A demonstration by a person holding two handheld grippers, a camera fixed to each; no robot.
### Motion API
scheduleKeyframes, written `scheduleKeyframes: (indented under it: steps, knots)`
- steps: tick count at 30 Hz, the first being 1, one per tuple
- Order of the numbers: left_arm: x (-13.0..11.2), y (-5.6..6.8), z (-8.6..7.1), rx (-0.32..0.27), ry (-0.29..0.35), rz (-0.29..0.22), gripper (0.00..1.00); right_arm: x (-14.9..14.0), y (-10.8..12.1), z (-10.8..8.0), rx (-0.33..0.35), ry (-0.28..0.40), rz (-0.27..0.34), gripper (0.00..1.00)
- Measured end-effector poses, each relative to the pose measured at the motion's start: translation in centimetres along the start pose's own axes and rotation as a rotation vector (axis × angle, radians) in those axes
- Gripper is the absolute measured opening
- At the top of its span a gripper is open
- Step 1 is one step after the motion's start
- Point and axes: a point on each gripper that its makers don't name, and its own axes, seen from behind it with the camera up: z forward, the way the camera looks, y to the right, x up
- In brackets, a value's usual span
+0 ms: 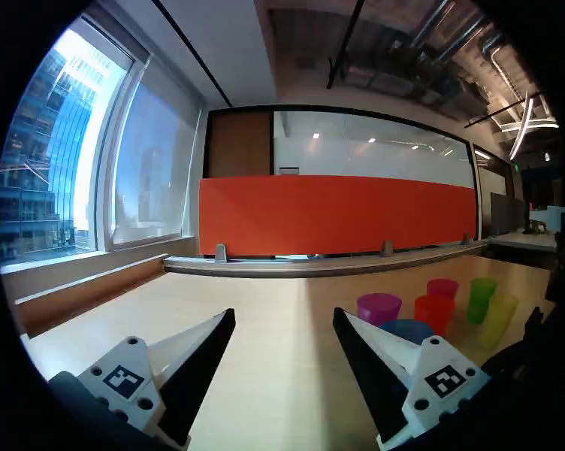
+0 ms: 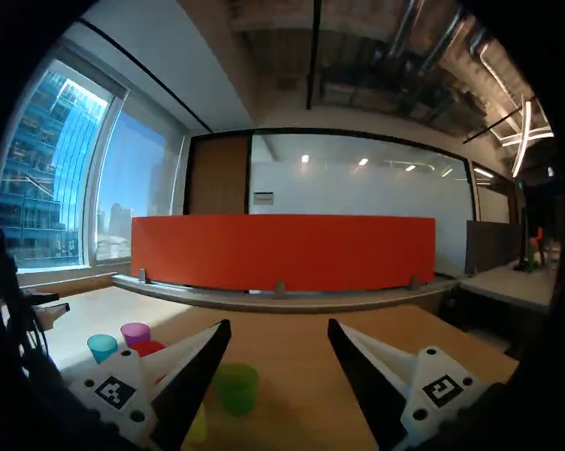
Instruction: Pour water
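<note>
Several coloured plastic cups stand on the wooden table [image 1: 267,301]. In the left gripper view they cluster at the right: purple cup [image 1: 379,307], blue cup [image 1: 406,331], red cup [image 1: 433,312], pink cup [image 1: 442,288], green cup [image 1: 481,297], yellow cup [image 1: 499,317]. My left gripper [image 1: 282,312] is open and empty, and the blue cup sits just behind its right finger. In the right gripper view the right gripper [image 2: 279,323] is also open and empty. The green cup [image 2: 236,387] lies between its fingers but farther off. The blue cup [image 2: 102,347], purple cup [image 2: 135,333] and red cup [image 2: 148,347] stand to its left. Cup contents are hidden.
An orange divider panel [image 1: 335,214] runs along the table's far edge. Large windows [image 1: 57,165] line the left side. Another desk [image 2: 508,286] stands at the right. A dark shape [image 2: 12,316] sits at the left edge of the right gripper view.
</note>
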Motion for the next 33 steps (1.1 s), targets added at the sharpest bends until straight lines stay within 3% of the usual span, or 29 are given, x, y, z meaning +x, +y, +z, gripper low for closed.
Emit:
scheduleKeyframes:
  steps: [14, 26, 33]
  knots:
    - [0.0, 0.1, 0.1, 0.000, 0.000, 0.000, 0.97, -2.9, 1.9, 0.5, -0.029, 0.023, 0.023, 1.00]
    - [0.0, -0.1, 0.1, 0.000, 0.000, 0.000, 0.97, -5.4, 4.2, 1.6, -0.063, 0.014, 0.078, 0.99]
    - [0.0, -0.1, 0.0, 0.000, 0.000, 0.000, 0.97, -6.9, 4.4, 1.7, -0.062, -0.006, 0.070, 0.99]
